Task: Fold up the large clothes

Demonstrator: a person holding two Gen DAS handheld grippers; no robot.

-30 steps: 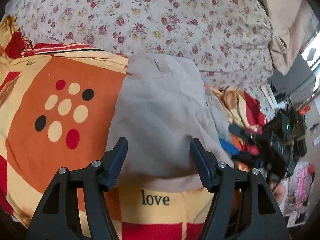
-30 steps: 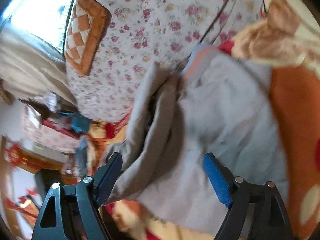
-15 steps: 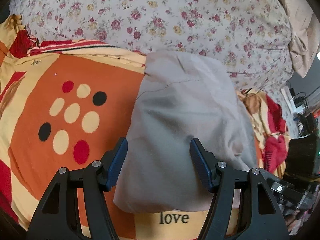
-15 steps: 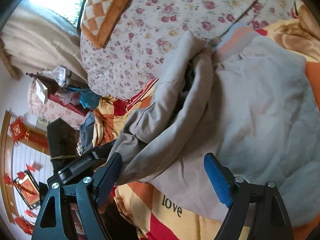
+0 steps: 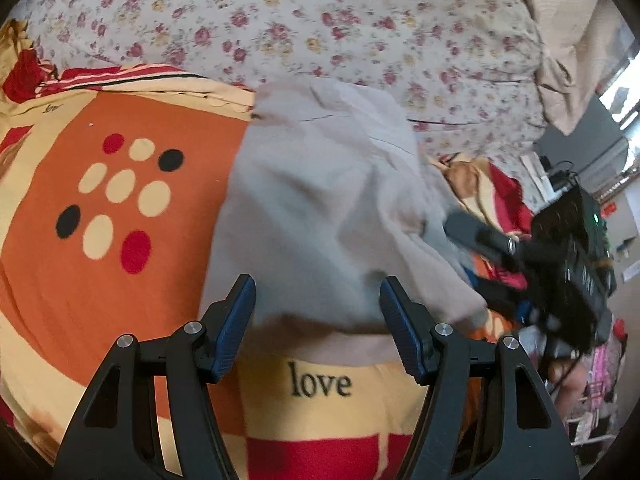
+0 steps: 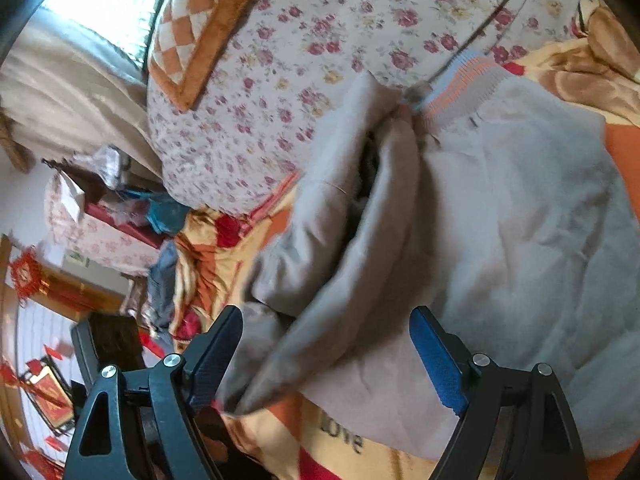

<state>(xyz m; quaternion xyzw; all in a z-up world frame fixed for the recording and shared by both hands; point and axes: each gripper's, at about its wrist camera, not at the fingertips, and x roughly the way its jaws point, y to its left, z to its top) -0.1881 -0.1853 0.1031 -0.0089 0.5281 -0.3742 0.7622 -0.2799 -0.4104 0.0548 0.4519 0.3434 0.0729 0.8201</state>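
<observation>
Looked like a lived-in home bedroom. Showed a bed under an orange, red and cream blanket (image 5: 120,264) printed "love", a rose-patterned quilt (image 5: 320,20) heaped behind, and 1 checked cushion (image 6: 196,28) by a bright curtained window (image 6: 96,4). Had red hanging ornaments (image 6: 28,276) on a wall and cluttered shelves beyond.

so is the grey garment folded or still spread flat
Partly folded: the grey garment is doubled over, with a loose layered flap bunched along its side.
</observation>
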